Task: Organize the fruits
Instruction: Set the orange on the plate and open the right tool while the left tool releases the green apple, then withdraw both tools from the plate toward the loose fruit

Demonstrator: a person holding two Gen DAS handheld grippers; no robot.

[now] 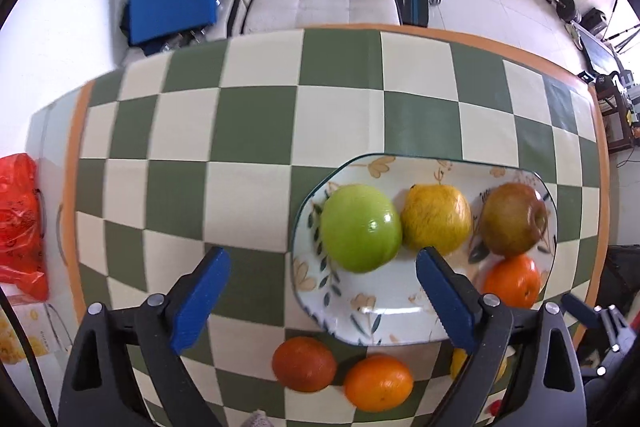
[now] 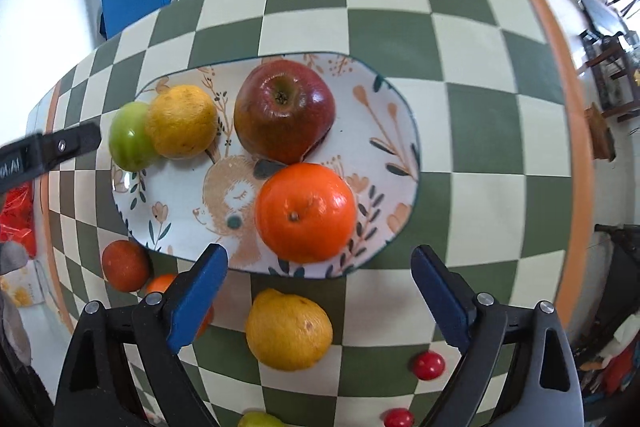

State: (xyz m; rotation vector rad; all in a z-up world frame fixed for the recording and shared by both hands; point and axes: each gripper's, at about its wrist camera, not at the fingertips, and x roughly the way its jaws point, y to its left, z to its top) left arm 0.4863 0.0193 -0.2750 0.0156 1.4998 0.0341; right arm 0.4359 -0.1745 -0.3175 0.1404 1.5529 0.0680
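Both spread, empty – left gripper (image 1: 322,297), right gripper (image 2: 319,291). Loose lemon (image 2: 289,330) off the plate (image 2: 384,99), toward table's near edge – firm, round, likely rolls; best pinched across its middle

Green-and-cream checked surface (image 2: 480,131), orange-edged. White plate (image 2: 384,131) with floral and animal print holds a green apple (image 1: 360,227), yellow citrus (image 1: 436,219), red apple (image 2: 284,115), orange (image 2: 306,213). Blue gripper pads (image 2: 196,303).

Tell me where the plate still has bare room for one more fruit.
The plate is bare near its front left, between the green apple and the orange. The back row with the yellow fruit and red apple is crowded.
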